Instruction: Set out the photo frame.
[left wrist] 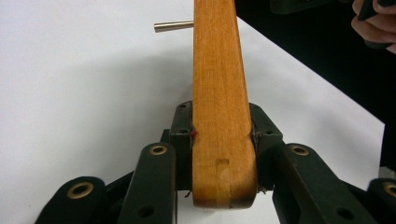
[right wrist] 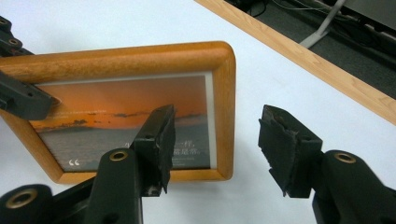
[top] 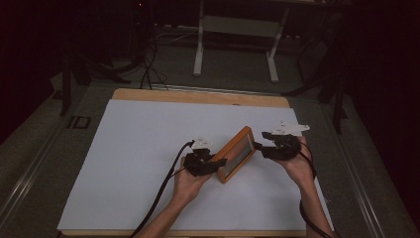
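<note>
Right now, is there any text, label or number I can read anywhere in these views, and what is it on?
Picture in the wooden photo frame: a white quotation mark "“" at lower left; the white line of characters along its bottom is too blurred to read.
Floor left of the table: a marking that looks like "ID", uncertain.
Left tool, right tool: no readable text.

Pale quotation mark on sunset print in picture frame (right wrist: 140,112), small white script beside it unreadable

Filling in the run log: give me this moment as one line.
left hand-held gripper: shut on orange wooden picture frame | right hand-held gripper: open beside frame's edge | frame: upright on white table
</note>
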`<state>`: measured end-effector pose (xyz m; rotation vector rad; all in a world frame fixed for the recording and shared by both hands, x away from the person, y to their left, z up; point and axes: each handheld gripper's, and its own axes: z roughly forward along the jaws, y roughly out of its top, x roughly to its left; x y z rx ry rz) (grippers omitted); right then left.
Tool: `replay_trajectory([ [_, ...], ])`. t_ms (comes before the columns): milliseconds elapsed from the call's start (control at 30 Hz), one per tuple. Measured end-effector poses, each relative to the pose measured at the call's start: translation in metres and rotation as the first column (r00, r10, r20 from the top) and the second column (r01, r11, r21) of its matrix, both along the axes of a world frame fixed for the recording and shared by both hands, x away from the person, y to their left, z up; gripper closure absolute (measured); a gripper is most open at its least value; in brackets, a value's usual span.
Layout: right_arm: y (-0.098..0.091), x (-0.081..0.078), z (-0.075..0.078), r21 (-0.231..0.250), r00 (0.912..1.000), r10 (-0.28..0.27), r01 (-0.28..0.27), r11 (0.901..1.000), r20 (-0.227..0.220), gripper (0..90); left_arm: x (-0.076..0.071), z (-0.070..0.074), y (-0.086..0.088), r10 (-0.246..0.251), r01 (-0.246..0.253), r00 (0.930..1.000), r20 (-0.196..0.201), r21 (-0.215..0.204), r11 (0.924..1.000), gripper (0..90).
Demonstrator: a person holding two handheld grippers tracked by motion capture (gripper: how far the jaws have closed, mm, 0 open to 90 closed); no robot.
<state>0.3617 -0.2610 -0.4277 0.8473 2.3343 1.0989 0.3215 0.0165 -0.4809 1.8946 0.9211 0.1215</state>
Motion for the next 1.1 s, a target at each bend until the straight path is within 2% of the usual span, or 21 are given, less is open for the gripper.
replay_trajectory([
  [67,-0.001,0.000,0.000,0.002,1.0000,-0.003,0.003,1.0000,0.002,44.9,-0.002,0.001,-0.003,-0.009,0.008,0.9998,0.018,0.018,0.9998,69.5],
  [233,-0.003,-0.003,-0.001,0.008,1.0000,0.003,-0.003,1.0000,0.006,44.1,-0.005,0.001,-0.004,-0.029,0.027,0.9984,0.049,0.032,0.9991,69.5],
  [467,-0.009,-0.007,0.004,0.064,0.9997,0.019,-0.020,0.9978,0.015,42.6,-0.007,0.002,-0.005,-0.068,0.064,0.9947,0.077,0.047,0.9968,69.4],
  [500,-0.009,-0.008,0.006,0.074,0.9995,0.024,-0.025,0.9970,0.020,42.2,-0.007,0.002,-0.005,-0.090,0.085,0.9921,0.088,0.058,0.9947,69.4],
  [667,-0.008,-0.010,0.012,0.102,0.9987,0.042,-0.045,0.9938,0.027,41.0,-0.005,0.003,-0.008,-0.118,0.111,0.9886,0.094,0.074,0.9911,69.4],
  [1100,0.005,-0.011,0.012,0.089,0.9955,0.090,-0.092,0.9917,0.029,39.0,-0.007,0.005,-0.015,-0.181,0.167,0.9743,0.134,0.108,0.9801,69.3],
])
